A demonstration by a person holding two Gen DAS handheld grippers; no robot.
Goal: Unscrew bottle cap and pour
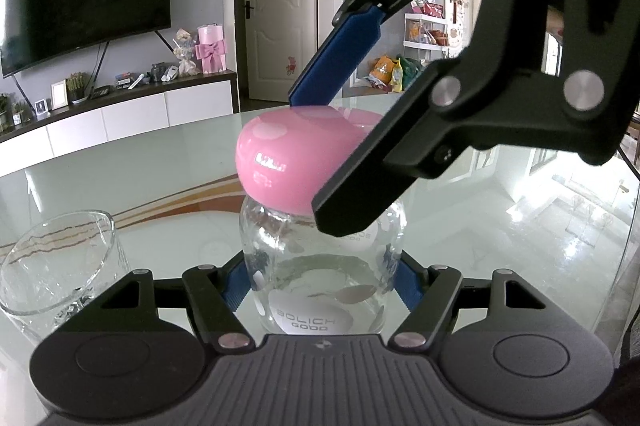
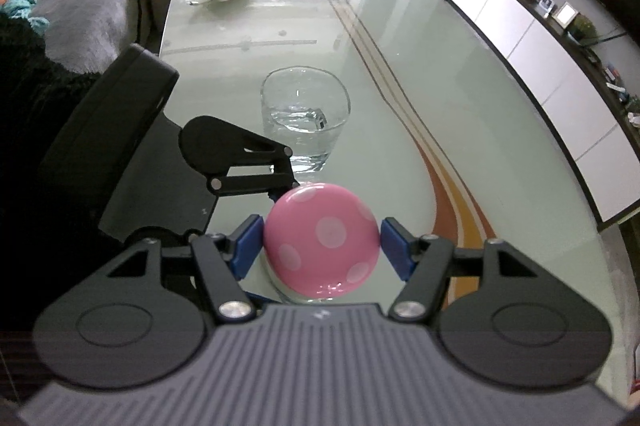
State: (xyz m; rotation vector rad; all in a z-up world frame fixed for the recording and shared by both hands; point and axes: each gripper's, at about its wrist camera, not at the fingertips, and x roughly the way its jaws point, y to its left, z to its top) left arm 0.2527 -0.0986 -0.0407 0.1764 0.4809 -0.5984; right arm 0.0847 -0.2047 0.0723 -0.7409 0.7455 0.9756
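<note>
The clear bottle stands upright on the glass counter, its body pinched low down by the left claw; the right claw comes from above with its blue pads set either side of the pink dotted cap, though whether they truly bite I cannot tell; the glass waits just beside, some water already in it; if the lower grip is weak, I'd judge the bottle may spin with the cap, or skid on the slick counter into the glass.

cap on bottle; glass beyond
</note>
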